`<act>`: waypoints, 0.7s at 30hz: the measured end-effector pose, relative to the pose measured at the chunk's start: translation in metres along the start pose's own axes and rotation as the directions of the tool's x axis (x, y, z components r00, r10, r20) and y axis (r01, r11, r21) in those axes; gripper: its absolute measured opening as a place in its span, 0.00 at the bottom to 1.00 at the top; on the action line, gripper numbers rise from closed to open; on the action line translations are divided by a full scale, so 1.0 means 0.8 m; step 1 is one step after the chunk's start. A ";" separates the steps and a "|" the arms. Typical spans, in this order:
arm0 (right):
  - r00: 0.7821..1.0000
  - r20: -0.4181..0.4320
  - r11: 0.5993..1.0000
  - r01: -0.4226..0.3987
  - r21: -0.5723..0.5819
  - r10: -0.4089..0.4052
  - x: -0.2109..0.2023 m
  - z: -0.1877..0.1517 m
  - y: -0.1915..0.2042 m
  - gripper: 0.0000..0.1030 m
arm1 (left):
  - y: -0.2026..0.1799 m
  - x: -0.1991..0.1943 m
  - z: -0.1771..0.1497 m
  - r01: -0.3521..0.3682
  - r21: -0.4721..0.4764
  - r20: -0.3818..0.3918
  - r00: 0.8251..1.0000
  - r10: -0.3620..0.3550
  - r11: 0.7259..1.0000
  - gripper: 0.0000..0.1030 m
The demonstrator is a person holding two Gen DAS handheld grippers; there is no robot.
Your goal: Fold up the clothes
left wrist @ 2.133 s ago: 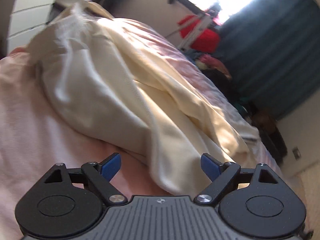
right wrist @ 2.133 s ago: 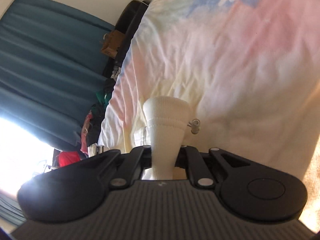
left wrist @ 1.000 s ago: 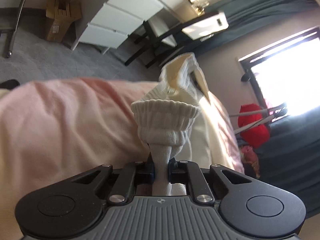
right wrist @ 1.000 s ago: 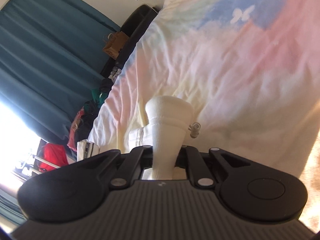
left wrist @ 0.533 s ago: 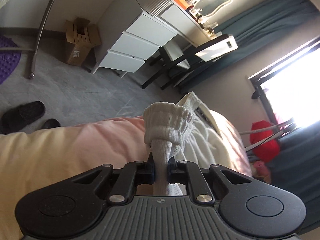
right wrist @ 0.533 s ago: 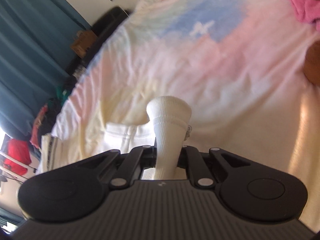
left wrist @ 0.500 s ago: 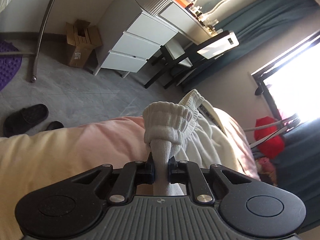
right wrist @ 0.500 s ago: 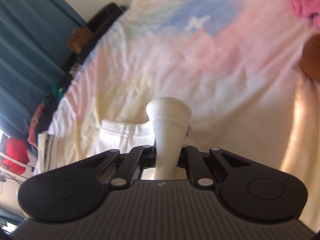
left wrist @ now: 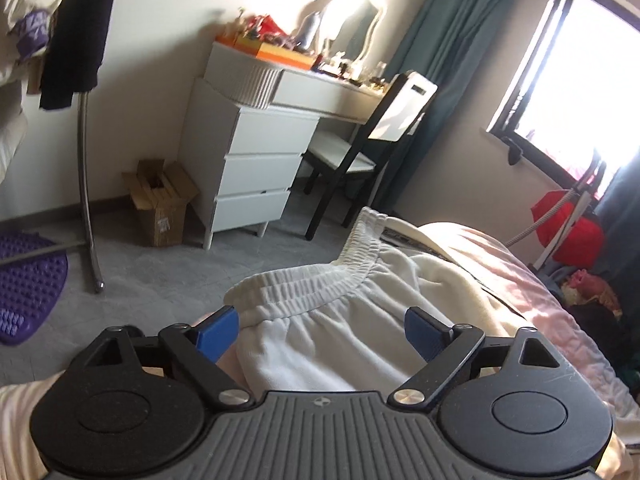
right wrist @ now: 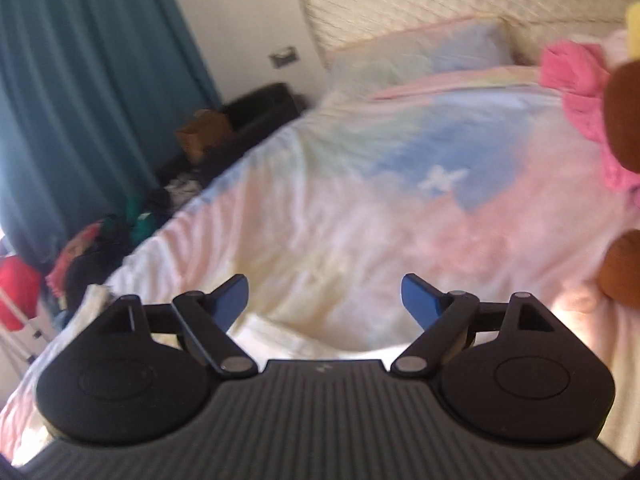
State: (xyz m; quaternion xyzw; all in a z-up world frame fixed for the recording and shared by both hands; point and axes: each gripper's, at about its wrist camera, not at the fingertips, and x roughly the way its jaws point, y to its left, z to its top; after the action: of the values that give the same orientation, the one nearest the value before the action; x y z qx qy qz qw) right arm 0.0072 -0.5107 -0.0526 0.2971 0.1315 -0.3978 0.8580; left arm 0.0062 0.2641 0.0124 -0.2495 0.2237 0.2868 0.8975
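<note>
Both hand-held grippers, left (left wrist: 320,330) and right (right wrist: 324,298), are opening wide with nothing pinched between them, apparently letting go of the white sweatpants (left wrist: 340,312), which lie waistband-up on the pink bed (right wrist: 360,240), likely ready for the next fold.

The white pants (left wrist: 340,320) were soft, fuzzy cloth with a bumpy stretchy waistband. The bed cover (right wrist: 360,220) was smooth cloth. The left gripper (left wrist: 322,334) was matt black plastic with shiny metal pins and blue fingers (left wrist: 218,330). The drawers (left wrist: 252,160) looked smooth and painted. The box (left wrist: 160,204) was brown cardboard.
</note>
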 end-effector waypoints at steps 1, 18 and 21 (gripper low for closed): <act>0.999 -0.005 0.999 -0.039 -0.023 0.039 -0.004 -0.001 0.009 0.83 | -0.012 -0.006 -0.003 0.010 0.035 0.023 1.000 -0.011 0.999 0.96; 0.909 -0.137 0.892 -0.413 -0.183 0.393 -0.066 -0.069 0.132 0.83 | -0.389 -0.025 -0.252 0.573 0.640 -0.308 0.802 -0.512 0.512 0.98; 0.921 -0.108 0.897 -0.389 -0.211 0.374 -0.055 -0.079 0.144 0.83 | -0.476 -0.008 -0.317 0.609 0.692 -0.353 0.754 -0.554 0.387 0.99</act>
State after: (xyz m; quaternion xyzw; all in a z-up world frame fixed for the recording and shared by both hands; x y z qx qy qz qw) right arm 0.0666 -0.3871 -0.0353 0.2294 0.1430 -0.1943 0.9430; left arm 0.1743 -0.1552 -0.0591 0.0904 0.2510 -0.1788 0.9470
